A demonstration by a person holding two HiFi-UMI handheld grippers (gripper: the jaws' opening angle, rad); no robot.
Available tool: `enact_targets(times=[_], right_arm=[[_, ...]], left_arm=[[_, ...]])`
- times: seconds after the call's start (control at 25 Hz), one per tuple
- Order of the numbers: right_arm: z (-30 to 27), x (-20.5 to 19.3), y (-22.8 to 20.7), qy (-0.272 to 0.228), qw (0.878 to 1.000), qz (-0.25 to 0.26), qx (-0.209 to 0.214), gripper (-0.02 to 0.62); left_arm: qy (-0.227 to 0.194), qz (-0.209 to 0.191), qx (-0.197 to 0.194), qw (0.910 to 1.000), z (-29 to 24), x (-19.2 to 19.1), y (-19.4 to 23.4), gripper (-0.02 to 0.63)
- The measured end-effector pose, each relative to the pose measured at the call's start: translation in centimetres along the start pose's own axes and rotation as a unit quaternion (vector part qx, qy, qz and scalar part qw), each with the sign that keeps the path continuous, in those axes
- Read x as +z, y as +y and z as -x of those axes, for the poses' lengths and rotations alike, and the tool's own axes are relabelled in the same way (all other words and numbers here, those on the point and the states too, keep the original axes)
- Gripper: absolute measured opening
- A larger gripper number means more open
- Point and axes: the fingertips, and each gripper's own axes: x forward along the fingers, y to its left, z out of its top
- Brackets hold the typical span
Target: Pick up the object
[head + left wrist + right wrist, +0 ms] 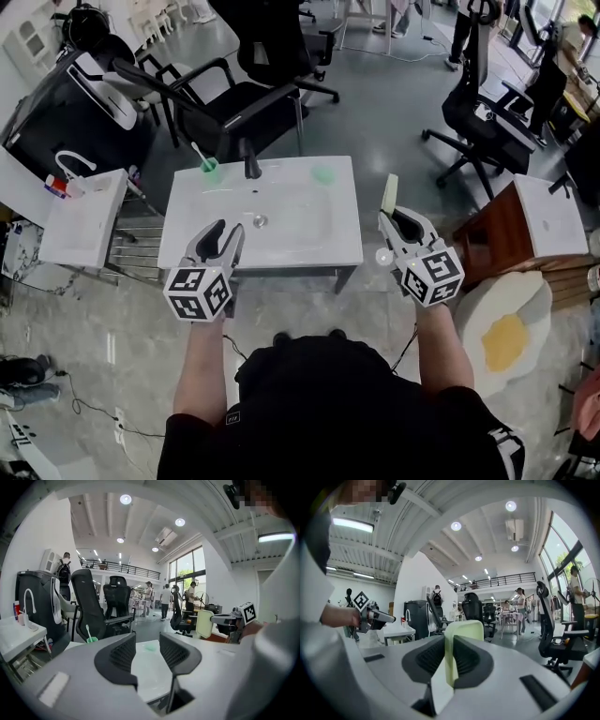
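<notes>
Status: pick-up appears done, by judgement. R gripper is clamped on the pale green slab, a thin flat piece w/ rounded corners. The right gripper view shows the slab standing on edge, pinched between both pads, its top sticking out past the tips of the R gripper. In the head view the slab sits at approx. 3 o'clock of the white basin top, just off its right edge, and touches no surface, so it counts as carried, not resting. L gripper is at approx. 7 o'clock of the basin top, over its near-left corner. The left gripper view shows the L gripper w/ jaws parted and only the basin top visible through the gap: released, empty, no part in the grasp. Items untouched on the basin top: tap at 12 o'clock, green cup w/ toothbrush at 11 o'clock, small green item at 1 o'clock. Remaining work: none evident for the pick itself; no set-down spot is named. Risk noted: hold is narrow, on the slab's lower part only, so it could pivot or slip if the grip is jolted.
</notes>
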Motion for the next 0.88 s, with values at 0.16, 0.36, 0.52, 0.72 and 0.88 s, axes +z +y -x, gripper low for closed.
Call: enact_targets(times=[0.16,0.36,0.52,0.72,0.88], right_arm=[[-1.0,2.2,1.2,-0.027,1.000,-0.009,0.006,0.062],[-2.9,2.1,3.6,-0.017,1.000,-0.007,0.016,0.061],[-3.9,1.4,4.7,-0.004,1.000,-0.013,0.019,0.061],[-5.0,0.8,5.8,0.008,1.000,-0.018,0.024,0.061],[-5.7,0.1,6.8,0.019,0.999,-0.023,0.029,0.061]], left_arm=[[-0.013,-0.009,-0.003,0.9999,0.4,1.1,1.8,0.167],[-0.022,-0.002,-0.003,0.9998,0.7,1.7,4.1,0.167],[-0.021,-0.001,-0.005,0.9998,0.8,1.5,5.2,0.166],[-0.015,0.006,-0.006,0.9998,1.0,0.8,6.3,0.163],[-0.008,0.015,-0.004,0.9998,1.3,-0.3,7.5,0.161]])
